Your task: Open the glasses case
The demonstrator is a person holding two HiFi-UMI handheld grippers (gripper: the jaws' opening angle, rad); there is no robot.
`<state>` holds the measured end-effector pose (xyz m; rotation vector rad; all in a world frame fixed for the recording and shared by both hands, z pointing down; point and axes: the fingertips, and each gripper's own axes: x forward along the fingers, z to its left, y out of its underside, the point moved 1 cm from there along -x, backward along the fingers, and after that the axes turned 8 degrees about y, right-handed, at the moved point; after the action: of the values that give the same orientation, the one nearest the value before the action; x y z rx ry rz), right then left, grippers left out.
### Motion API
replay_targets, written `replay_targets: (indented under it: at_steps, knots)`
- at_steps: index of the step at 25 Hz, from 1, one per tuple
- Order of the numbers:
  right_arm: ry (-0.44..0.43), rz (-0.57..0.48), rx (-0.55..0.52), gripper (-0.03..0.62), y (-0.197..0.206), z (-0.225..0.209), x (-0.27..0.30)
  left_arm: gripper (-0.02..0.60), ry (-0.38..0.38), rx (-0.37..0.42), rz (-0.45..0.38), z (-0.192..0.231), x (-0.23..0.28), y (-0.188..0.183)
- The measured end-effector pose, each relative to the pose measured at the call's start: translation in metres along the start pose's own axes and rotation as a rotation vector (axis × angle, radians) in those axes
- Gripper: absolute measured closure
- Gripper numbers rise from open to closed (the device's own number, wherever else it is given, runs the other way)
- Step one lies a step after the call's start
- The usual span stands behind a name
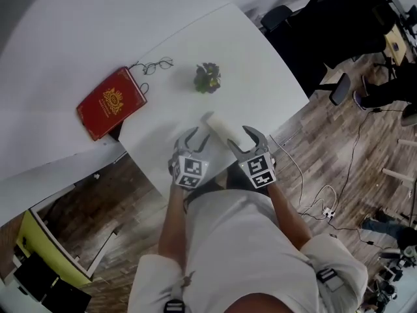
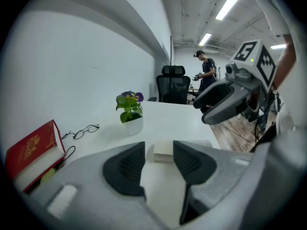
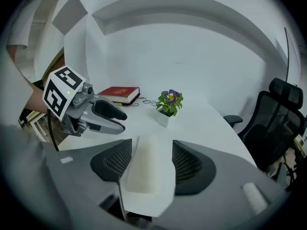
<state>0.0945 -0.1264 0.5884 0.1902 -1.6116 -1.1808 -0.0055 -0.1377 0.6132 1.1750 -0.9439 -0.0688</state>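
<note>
Head view, dial centred on the glasses case (image 1: 220, 129), which lies on the table (image 1: 260, 77) near its front edge.
- Potted plant (image 1: 207, 77): 12 o'clock, well apart.
- Glasses (image 1: 156, 64): between 10 and 11, farther back.
- Book (image 1: 111, 102): between 9 and 10, at the table's left corner, just beside the glasses.
- Left gripper (image 1: 195, 137): 8 o'clock.
- Right gripper (image 1: 243, 140): 4 o'clock, straddling the case's near end.

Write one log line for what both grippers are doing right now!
white oblong glasses case: closed, on white table | left gripper: open, case end at jaw tips | right gripper: open, case between jaws
</note>
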Motion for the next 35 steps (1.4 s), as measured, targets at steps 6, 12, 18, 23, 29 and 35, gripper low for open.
replay_targets:
  at_steps: [6,12,18,23,29,35]
  knots:
    - [-0.022,0.037,-0.015,0.327,0.015,0.004,0.011,0.397,-0.004,-0.028,0.029,0.001,0.009,0.014]
    - [-0.046,0.073,-0.027,0.327,0.030,0.010,0.022,0.397,0.004,-0.045,0.058,0.004,0.021,0.026]
    - [-0.067,0.100,-0.043,0.327,0.037,0.017,0.033,0.397,0.021,-0.055,0.086,0.005,0.031,0.035]
    - [-0.077,0.123,-0.060,0.327,0.041,0.021,0.042,0.397,0.042,-0.060,0.104,0.007,0.040,0.041]
    - [-0.085,0.144,-0.075,0.327,0.045,0.025,0.051,0.397,0.058,-0.067,0.119,0.011,0.048,0.048]
    - [-0.098,0.173,-0.088,0.326,0.051,0.029,0.061,0.397,0.082,-0.065,0.142,0.012,0.055,0.053]
